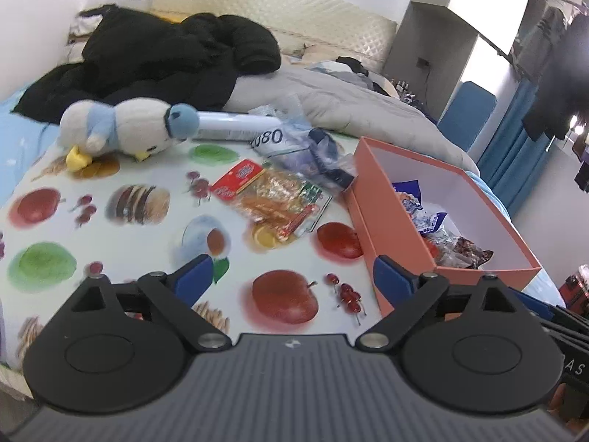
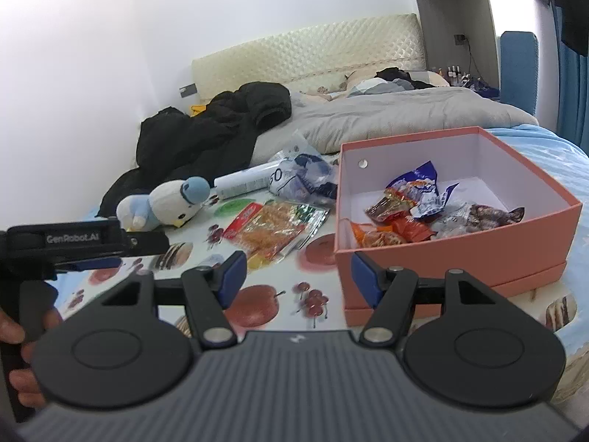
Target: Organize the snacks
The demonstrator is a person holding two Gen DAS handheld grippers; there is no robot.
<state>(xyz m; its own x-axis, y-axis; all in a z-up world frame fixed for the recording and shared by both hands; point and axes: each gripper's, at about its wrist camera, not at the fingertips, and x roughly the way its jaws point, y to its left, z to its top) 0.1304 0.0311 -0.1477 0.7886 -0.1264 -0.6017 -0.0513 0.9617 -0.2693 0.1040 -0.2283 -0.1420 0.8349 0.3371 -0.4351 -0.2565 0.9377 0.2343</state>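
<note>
In the left wrist view, the left tool (image 1: 292, 276) fills the lower part of the frame with its blue-padded jaws spread wide and nothing between them, above a fruit-printed sheet (image 1: 147, 228) on the bed. At centre lies a clear snack packet (image 1: 274, 197) with a red label and orange contents, flat on the sheet. Just above and right of it sits a crumpled blue-and-clear bag (image 1: 309, 147), with a white tube (image 1: 235, 127) lying on its side beside it. A plush penguin (image 1: 125, 129) lies in the upper left, in front of a black jacket (image 1: 165, 59). On the right stands an open pink box (image 1: 371, 228); several wrapped snacks (image 1: 441, 235) lie in a heap inside it.

In the right wrist view, the right tool (image 2: 294, 280) occupies the lower middle, jaws partly apart and empty. The pink box (image 2: 441, 254) sits at the right with the wrapped snacks (image 2: 416, 206) on its white floor. The snack packet (image 2: 272, 232) lies left of the box, apart from it. At the left edge the left tool's body is visible side-on, gripped by a hand (image 2: 14, 331). A grey duvet (image 2: 386, 114) covers the far part of the bed.
</note>
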